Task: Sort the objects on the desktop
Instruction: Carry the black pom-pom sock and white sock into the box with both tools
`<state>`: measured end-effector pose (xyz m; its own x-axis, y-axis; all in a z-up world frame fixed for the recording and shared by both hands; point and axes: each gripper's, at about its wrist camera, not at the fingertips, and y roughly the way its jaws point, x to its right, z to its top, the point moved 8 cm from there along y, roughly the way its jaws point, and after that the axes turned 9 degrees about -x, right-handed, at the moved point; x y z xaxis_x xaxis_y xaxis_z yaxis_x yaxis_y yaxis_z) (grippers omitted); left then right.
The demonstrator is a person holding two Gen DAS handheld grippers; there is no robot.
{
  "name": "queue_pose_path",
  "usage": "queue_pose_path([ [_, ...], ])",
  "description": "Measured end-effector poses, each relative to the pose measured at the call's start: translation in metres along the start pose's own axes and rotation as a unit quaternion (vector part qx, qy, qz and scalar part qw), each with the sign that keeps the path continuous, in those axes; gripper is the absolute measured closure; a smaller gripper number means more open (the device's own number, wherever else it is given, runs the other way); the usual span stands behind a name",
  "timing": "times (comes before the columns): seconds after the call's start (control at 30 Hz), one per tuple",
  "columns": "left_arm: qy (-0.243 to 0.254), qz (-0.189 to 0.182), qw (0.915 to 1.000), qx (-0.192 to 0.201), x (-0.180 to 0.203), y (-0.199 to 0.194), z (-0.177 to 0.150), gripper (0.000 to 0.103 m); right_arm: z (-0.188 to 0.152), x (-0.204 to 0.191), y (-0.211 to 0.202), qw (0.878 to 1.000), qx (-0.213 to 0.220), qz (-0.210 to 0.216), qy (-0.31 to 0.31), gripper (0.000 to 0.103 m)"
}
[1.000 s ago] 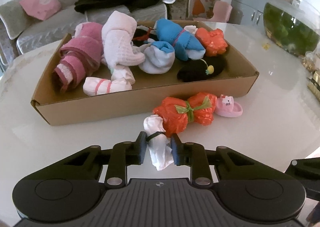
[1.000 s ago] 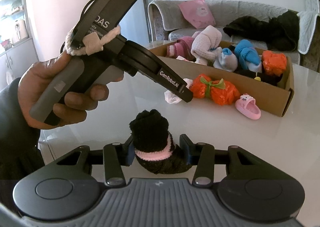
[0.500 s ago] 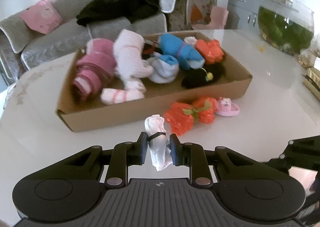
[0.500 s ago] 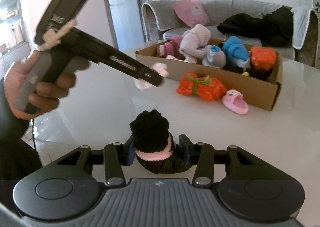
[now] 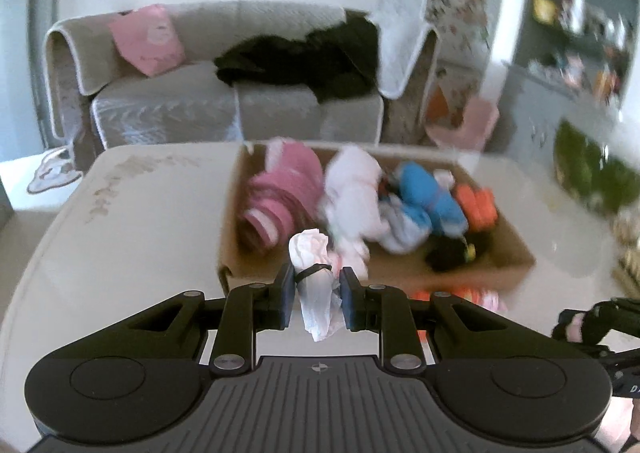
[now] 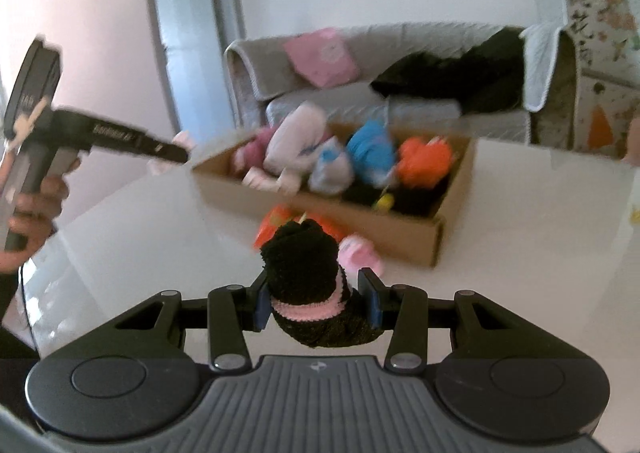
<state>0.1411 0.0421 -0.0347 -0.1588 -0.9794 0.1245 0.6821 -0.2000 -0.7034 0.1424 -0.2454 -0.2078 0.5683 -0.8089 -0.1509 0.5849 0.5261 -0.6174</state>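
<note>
Currently carrying, both loads airborne. Small white rolled sock bundle with a black band [image 5: 314, 285] clamped in left claw [image 5: 314, 293], held above the near left corner of the shallow brown cardboard box [image 5: 480, 277]. Fuzzy black rolled sock with a pink knitted cuff [image 6: 308, 285] clamped in right claw [image 6: 314, 303], held over the glossy white surface [image 6: 520, 233], short of the box's [image 6: 320, 209] near wall. Box already packed with rolled socks: pink striped [image 5: 280, 205], pale pink [image 5: 352, 197], blue [image 5: 428, 193], orange [image 5: 478, 205], black [image 5: 452, 249]. Loose on the surface against the box front: orange bundle [image 6: 276, 221] and small pink slipper-shaped item [image 6: 360, 257], both partly hidden behind the black sock. Both views motion-blurred.

Step, judged: transport to box, drop not yet done. Next: bring each claw over a free gap in the box, lower, open jaws. Left looks nearer to release. Little free floor inside, so expect stacking on top. Then back for the orange bundle and slipper.
</note>
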Motion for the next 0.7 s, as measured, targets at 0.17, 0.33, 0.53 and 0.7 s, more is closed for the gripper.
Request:
queue_pose_path([
  [0.17,-0.031,-0.016,0.999,0.027,-0.012,0.001,0.025,0.073,0.034,0.014,-0.01,0.999,0.032,-0.026,-0.002,0.062],
  [0.33,-0.041,-0.026,0.998,0.04,-0.009,0.012,0.049,0.073,0.071,0.022,-0.01,0.998,0.05,-0.038,-0.006,0.062],
  [0.53,-0.073,-0.053,0.9954,0.029,-0.011,0.042,0.064,0.073,0.118,0.019,0.011,0.998,0.047,-0.037,-0.026,0.062],
  [0.7,-0.082,-0.059,0.9946,0.025,-0.006,0.056,0.068,0.073,0.146,0.006,0.039,0.998,0.033,-0.031,-0.052,0.062],
])
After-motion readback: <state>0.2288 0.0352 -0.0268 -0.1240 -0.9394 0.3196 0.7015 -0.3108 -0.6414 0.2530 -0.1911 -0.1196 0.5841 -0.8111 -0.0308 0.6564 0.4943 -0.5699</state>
